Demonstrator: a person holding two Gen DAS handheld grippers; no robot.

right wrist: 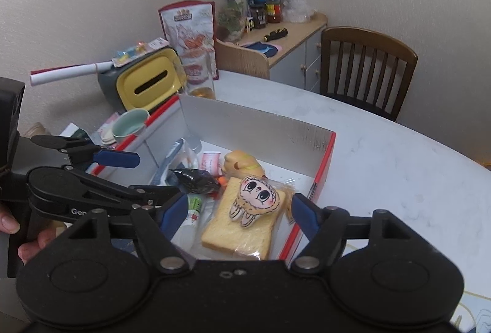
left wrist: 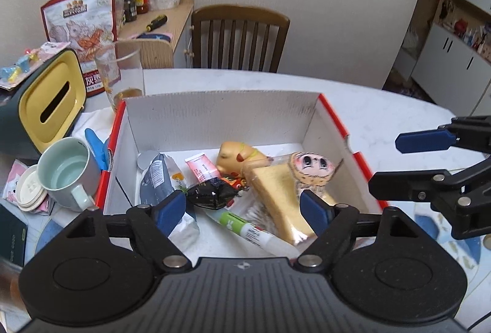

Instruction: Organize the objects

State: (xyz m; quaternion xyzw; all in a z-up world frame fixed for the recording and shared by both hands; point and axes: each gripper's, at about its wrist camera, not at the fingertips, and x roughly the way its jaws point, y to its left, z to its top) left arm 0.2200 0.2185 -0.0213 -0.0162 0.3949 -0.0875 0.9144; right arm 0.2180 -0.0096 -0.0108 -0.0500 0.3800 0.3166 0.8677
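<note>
A white cardboard box with red edges (left wrist: 221,115) (right wrist: 254,124) stands open on the white table. In it lie a wrapped slice of bread (left wrist: 282,198) (right wrist: 245,225), a small cartoon-face plush (left wrist: 313,170) (right wrist: 257,195), a tan toy figure (left wrist: 239,155) (right wrist: 242,164), a black wrapper (left wrist: 211,193) (right wrist: 193,179), a pink tube (left wrist: 202,169), a grey pouch (left wrist: 158,179) and a green-and-white tube (left wrist: 245,225). My left gripper (left wrist: 244,212) is open and empty above the box's near side. My right gripper (right wrist: 239,213) is open and empty above the bread; it also shows in the left wrist view (left wrist: 399,161).
Left of the box stand a pale green mug (left wrist: 66,170) (right wrist: 130,123), a yellow-topped tissue box (left wrist: 49,103) (right wrist: 150,84), a drinking glass (left wrist: 121,72) and a snack bag (left wrist: 81,26). A wooden chair (left wrist: 239,38) (right wrist: 368,69) and a side cabinet (right wrist: 285,47) stand behind the table.
</note>
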